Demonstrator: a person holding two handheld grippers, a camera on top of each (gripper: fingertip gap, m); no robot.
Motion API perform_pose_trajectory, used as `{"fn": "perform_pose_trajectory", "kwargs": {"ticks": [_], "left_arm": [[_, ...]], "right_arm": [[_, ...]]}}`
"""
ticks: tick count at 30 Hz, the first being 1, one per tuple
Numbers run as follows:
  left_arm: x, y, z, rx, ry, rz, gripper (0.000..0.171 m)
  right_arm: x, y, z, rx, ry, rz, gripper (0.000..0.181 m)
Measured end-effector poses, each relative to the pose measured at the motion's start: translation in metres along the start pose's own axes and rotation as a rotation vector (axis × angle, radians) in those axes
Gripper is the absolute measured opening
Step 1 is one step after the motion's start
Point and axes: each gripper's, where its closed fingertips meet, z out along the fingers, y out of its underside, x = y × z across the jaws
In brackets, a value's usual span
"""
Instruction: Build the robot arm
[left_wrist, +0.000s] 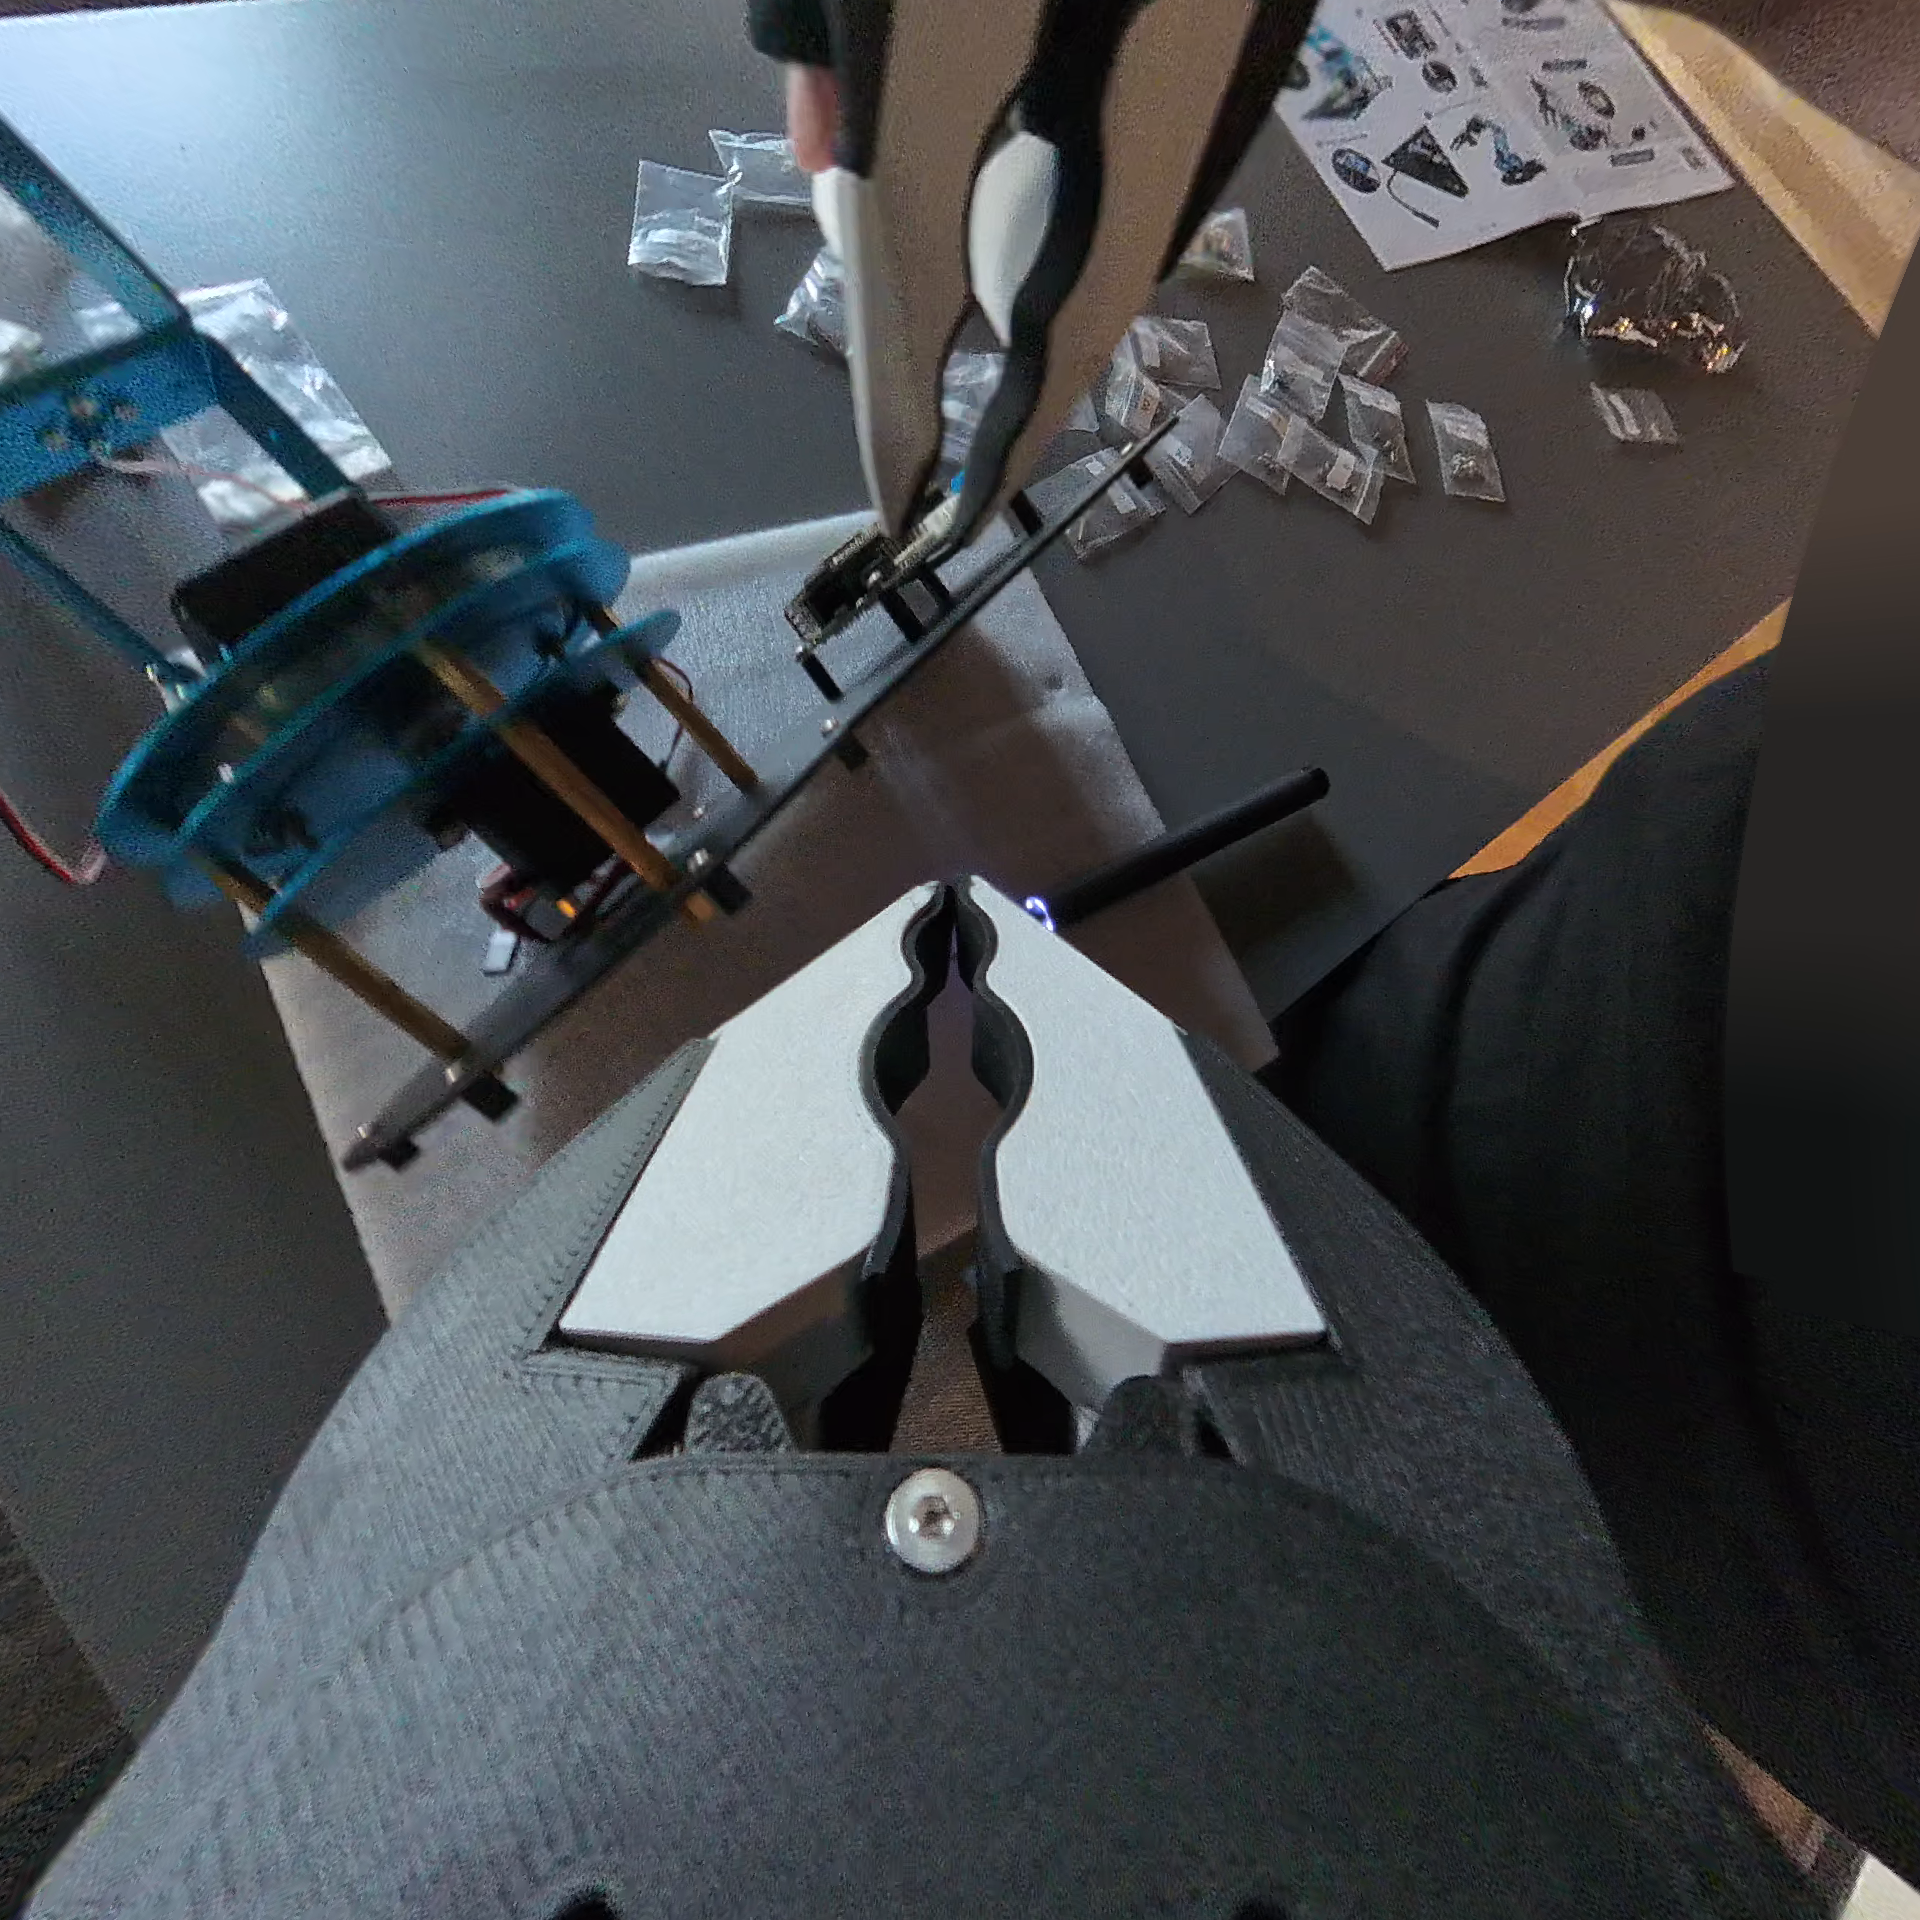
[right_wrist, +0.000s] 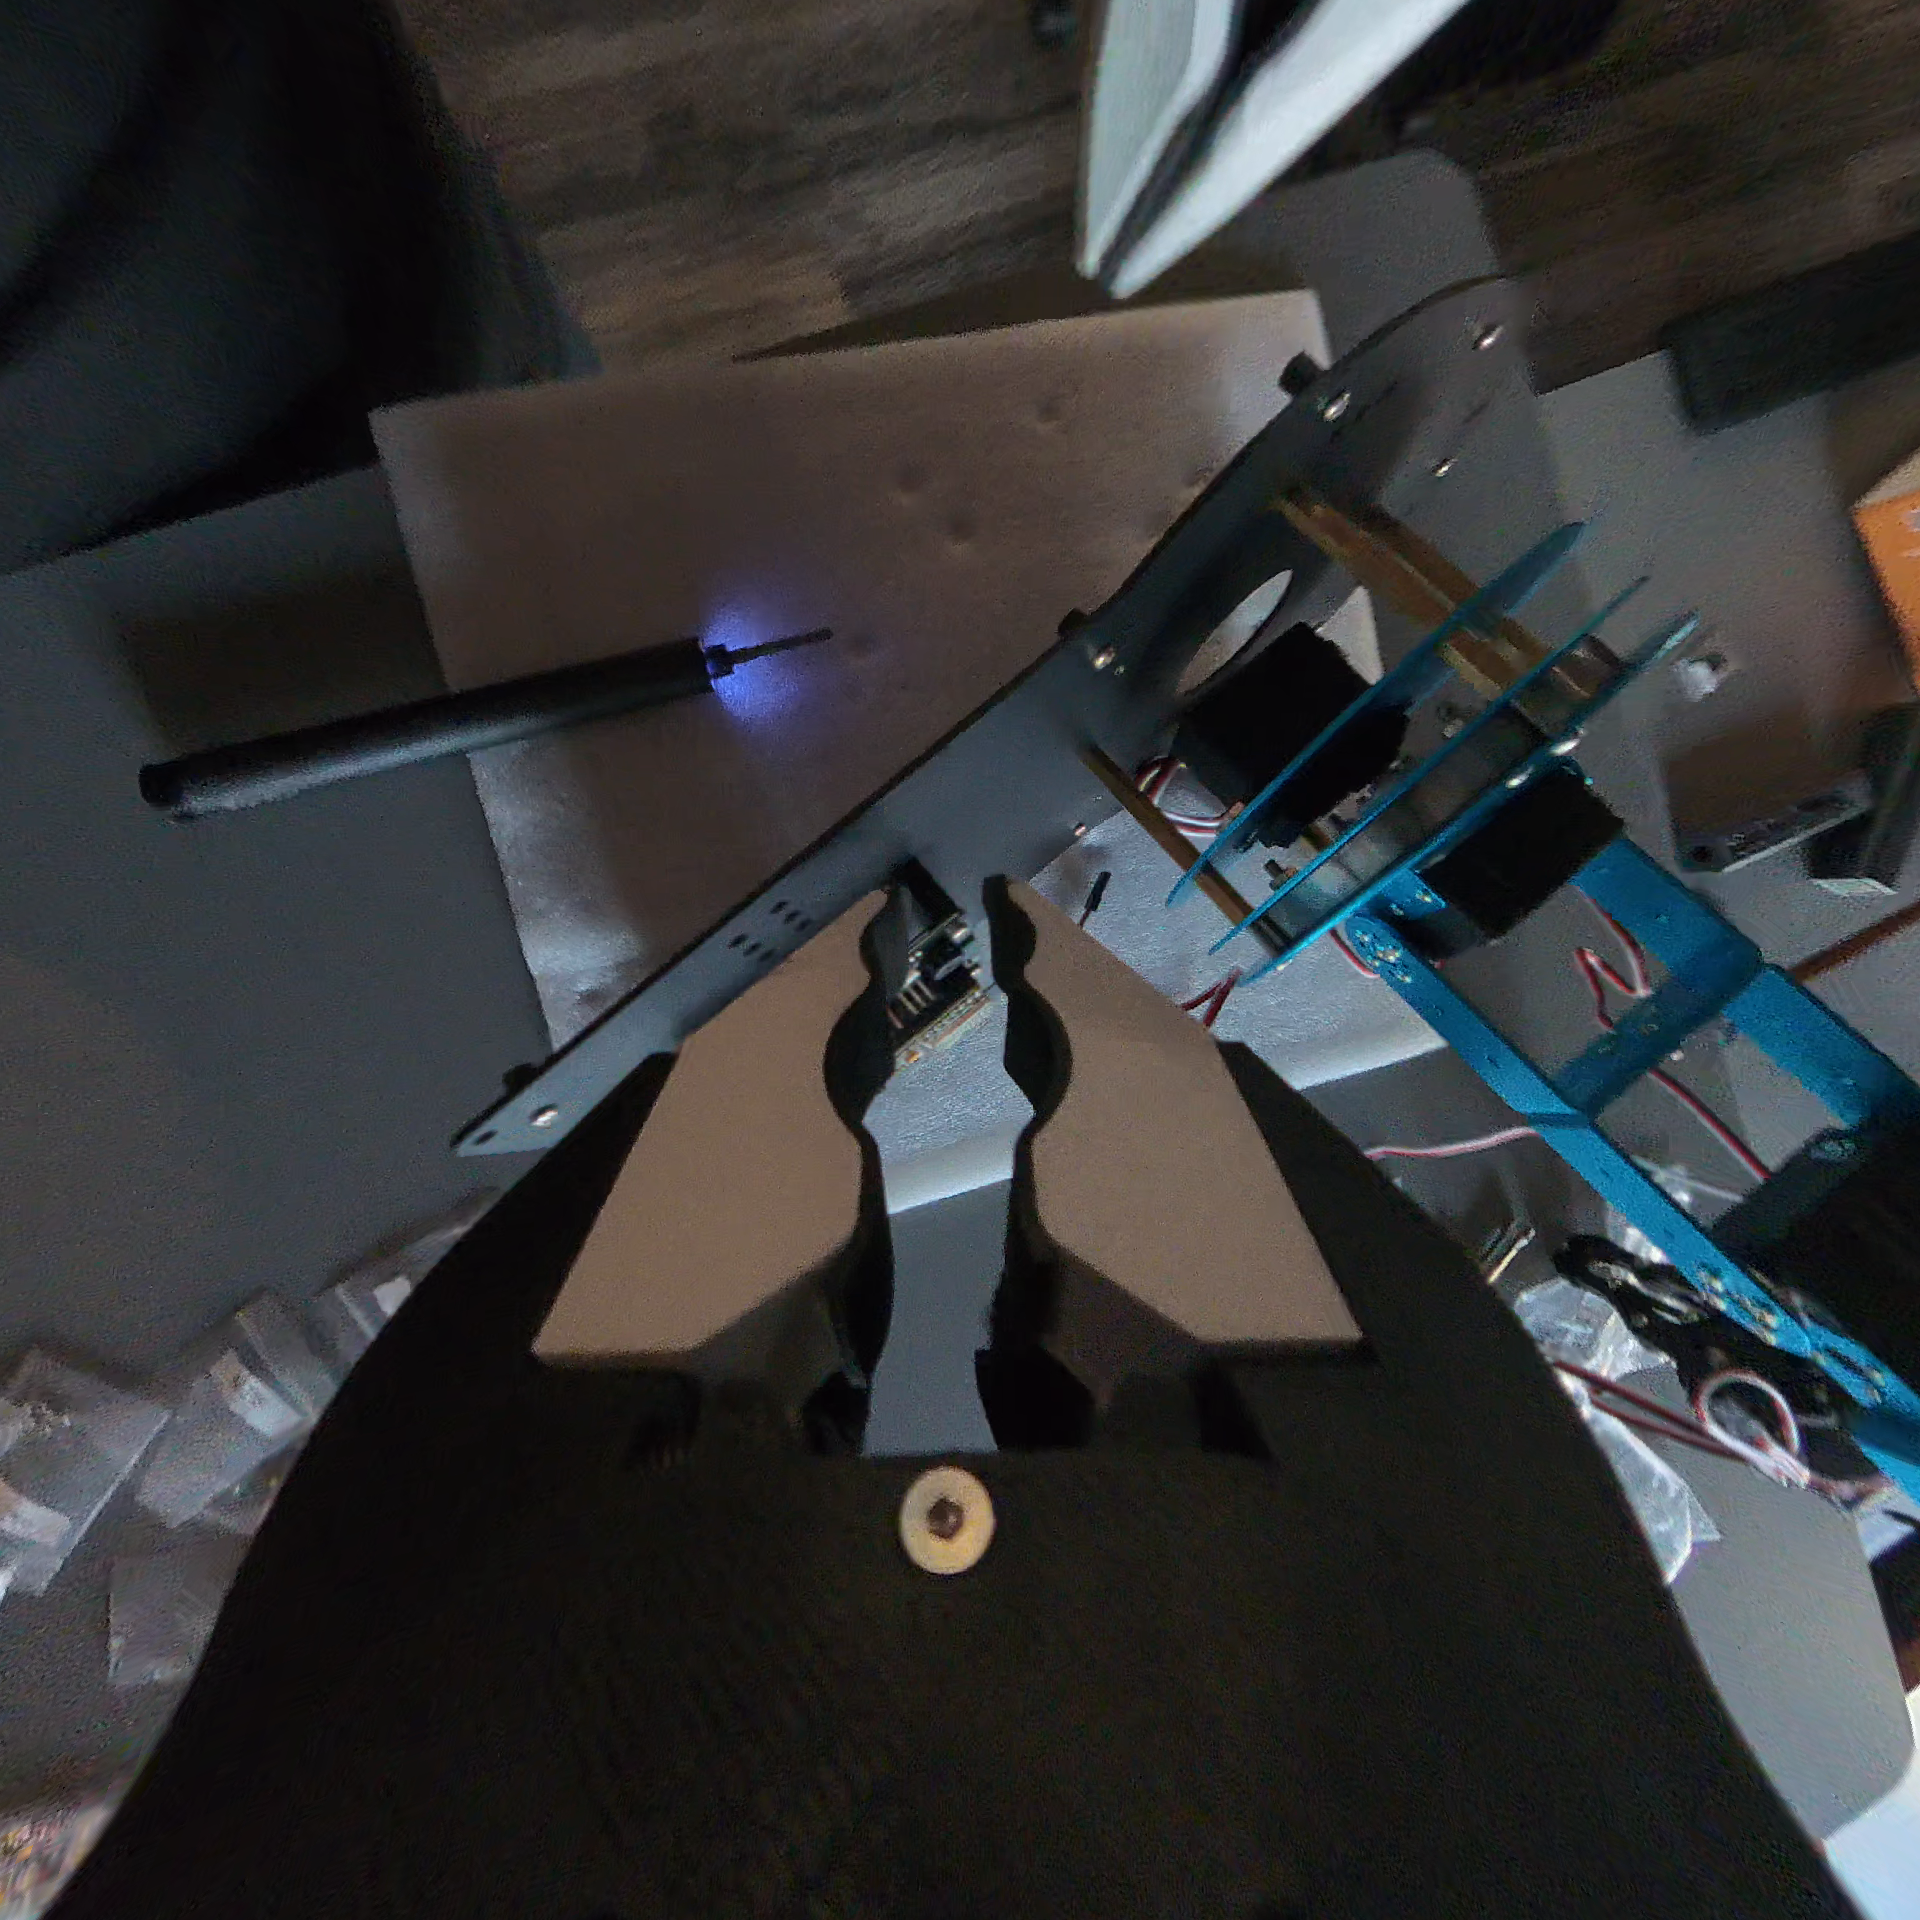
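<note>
At the far left of the left wrist view stands a blue robot-arm assembly (left_wrist: 343, 675): round blue plates stacked on brass standoffs (left_wrist: 561, 779), with black servo motors between them and red wires near them. It is mounted on a long black base plate (left_wrist: 748, 800), which is tilted up on one long edge above a pale foam sheet (left_wrist: 997, 727) lying on the dark grey table (left_wrist: 436, 260).

In the middle, the left gripper (left_wrist: 958, 899) hovers above the foam sheet with its two fingertips pressed almost together, and nothing is between them. Just beyond its tips lies a black electric screwdriver (left_wrist: 1195, 842), with a small blue light glowing at its front end.

Further up, the right gripper (left_wrist: 930, 520) comes down onto a small circuit board (left_wrist: 862, 582) at the far end of the base plate. In the right wrist view its jaws stand a little apart on both sides of the board (right_wrist: 935, 987); it seems that they grasp it, but the contact itself is in shadow.

At the right, many small clear plastic bags (left_wrist: 1299, 416) of parts are scattered on the table, with a crumpled dark foil bag (left_wrist: 1652, 301) and a printed instruction sheet (left_wrist: 1496, 114) behind them.
</note>
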Motion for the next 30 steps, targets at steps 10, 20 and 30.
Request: {"fn": "perform_pose_trajectory", "kwargs": {"ticks": [10, 20, 30], "left_arm": [[0.016, 0.025, -0.019, 0.043, -0.031, -0.087, 0.000], [0.020, 0.040, -0.022, 0.058, -0.041, -0.138, 0.000], [0.022, 0.049, -0.024, 0.064, -0.045, -0.166, 0.000]], "right_arm": [[-0.006, 0.010, 0.017, -0.086, -0.148, -0.080, 0.014], [-0.010, 0.011, 0.027, -0.152, -0.245, -0.167, 0.007], [-0.012, 0.012, 0.027, -0.200, -0.326, -0.158, 0.007]]}}
